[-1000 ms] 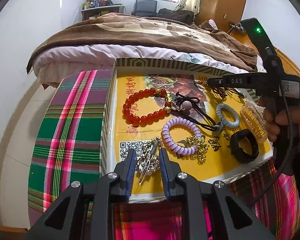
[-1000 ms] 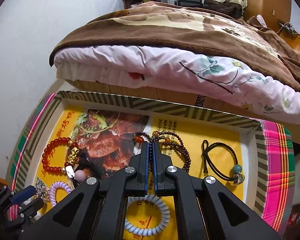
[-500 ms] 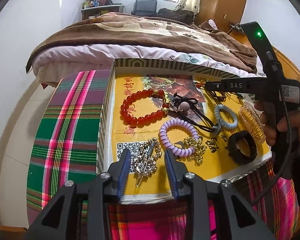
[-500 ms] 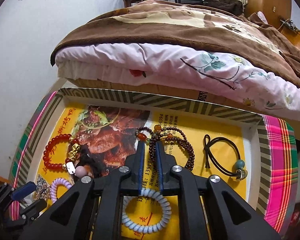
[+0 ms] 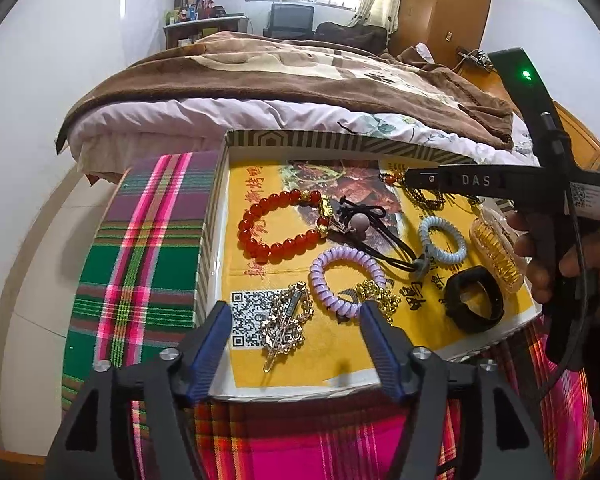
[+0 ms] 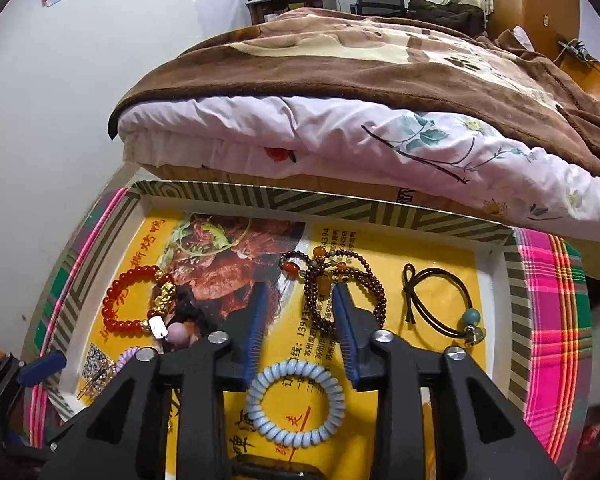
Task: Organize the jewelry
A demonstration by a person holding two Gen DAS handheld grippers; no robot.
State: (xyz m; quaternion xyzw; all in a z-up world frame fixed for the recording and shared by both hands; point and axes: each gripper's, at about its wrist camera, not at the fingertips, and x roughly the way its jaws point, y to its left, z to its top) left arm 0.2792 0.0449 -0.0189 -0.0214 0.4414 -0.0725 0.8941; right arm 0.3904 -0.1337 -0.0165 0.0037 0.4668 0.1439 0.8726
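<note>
right gripper (image 5: 416, 178) hides part of the dark bead bracelet (image 5: 428, 199) (far corner).

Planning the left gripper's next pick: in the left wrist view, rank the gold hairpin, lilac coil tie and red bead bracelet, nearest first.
1. Gold hairpin, between the opening left gripper fingers.
2. Lilac coil tie, just beyond, right.
3. Red bead bracelet, farthest, centre-left.
</note>
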